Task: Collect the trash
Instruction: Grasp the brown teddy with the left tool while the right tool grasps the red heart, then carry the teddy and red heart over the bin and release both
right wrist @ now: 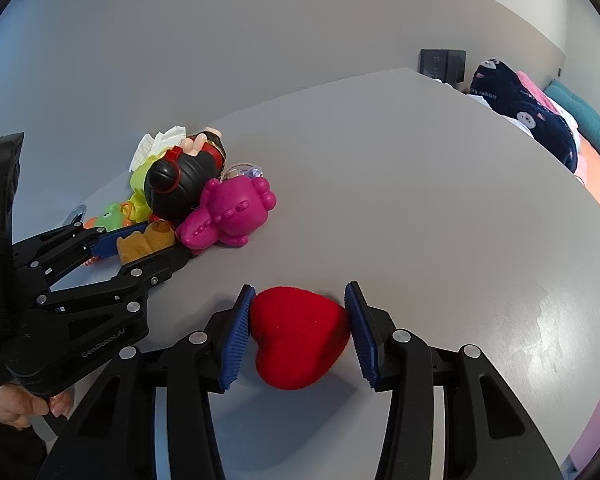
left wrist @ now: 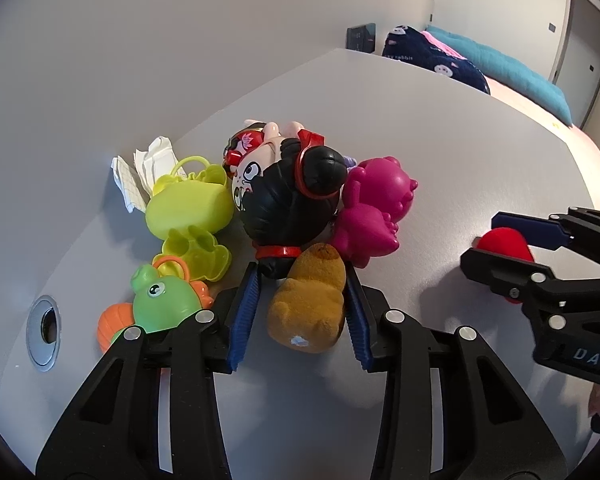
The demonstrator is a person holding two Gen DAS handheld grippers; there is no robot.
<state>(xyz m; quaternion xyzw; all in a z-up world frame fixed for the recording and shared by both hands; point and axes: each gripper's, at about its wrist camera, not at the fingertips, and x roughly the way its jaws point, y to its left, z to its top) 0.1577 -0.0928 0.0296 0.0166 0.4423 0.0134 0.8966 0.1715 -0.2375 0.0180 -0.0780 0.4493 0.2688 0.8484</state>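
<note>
I had the left tool (left wrist: 302,312) clamped on the brown plush (left wrist: 308,304) and the right tool (right wrist: 298,332) pinching the red heart (right wrist: 300,336), both low on the tabletop (right wrist: 420,200), clearing toys off the crumpled paper (left wrist: 140,168).

Left wrist view: low over table (left wrist: 440,128), looks past own fingers at toy pile (left wrist: 284,192) close ahead. Right wrist view: same heading, pile (right wrist: 204,196) forward-left, farther. Both share pile and each other's gripper.

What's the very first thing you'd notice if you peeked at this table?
The fuzzy red heart pops out, sitting on the grey table between the right gripper pads. Next, the bright toy heap near the wall: a black-haired doll, a magenta plastic toy, and a brown plush toy between the left gripper pads.
</note>
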